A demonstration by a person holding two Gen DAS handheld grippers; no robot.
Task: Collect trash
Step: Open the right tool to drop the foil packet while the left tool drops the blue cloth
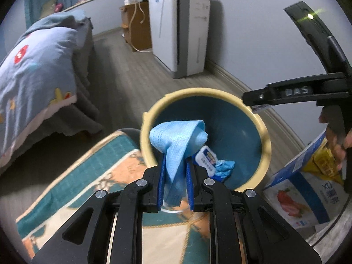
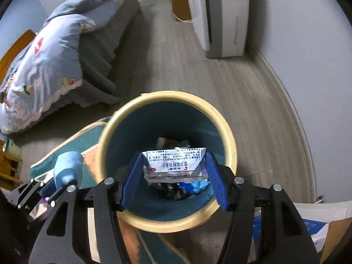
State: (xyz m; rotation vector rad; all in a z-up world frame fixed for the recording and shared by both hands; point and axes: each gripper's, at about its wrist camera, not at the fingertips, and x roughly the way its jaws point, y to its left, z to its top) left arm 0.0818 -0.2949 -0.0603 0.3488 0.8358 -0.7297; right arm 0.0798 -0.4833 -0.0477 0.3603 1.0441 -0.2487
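Observation:
A round bin with a cream rim [image 1: 267, 138] [image 2: 228, 136] and a teal inside stands on the floor and holds several pieces of trash. My left gripper [image 1: 176, 167] is shut on a crumpled light blue face mask [image 1: 178, 140] beside the bin's near rim; it also shows at the left of the right wrist view [image 2: 66, 169]. My right gripper [image 2: 173, 165] holds a silver medicine blister pack [image 2: 176, 164] between its blue fingers [image 2: 132, 178] directly above the bin's opening. The right gripper's black body [image 1: 292, 92] shows at the right of the left wrist view.
A bed with a blue quilt [image 1: 33, 70] [image 2: 44, 61] stands at the left. A white appliance [image 1: 182, 28] [image 2: 222, 15] and a wooden cabinet [image 1: 136, 24] stand by the far wall. A teal and orange rug [image 1: 92, 176] lies under the bin. A printed snack bag [image 1: 308, 189] lies at the right.

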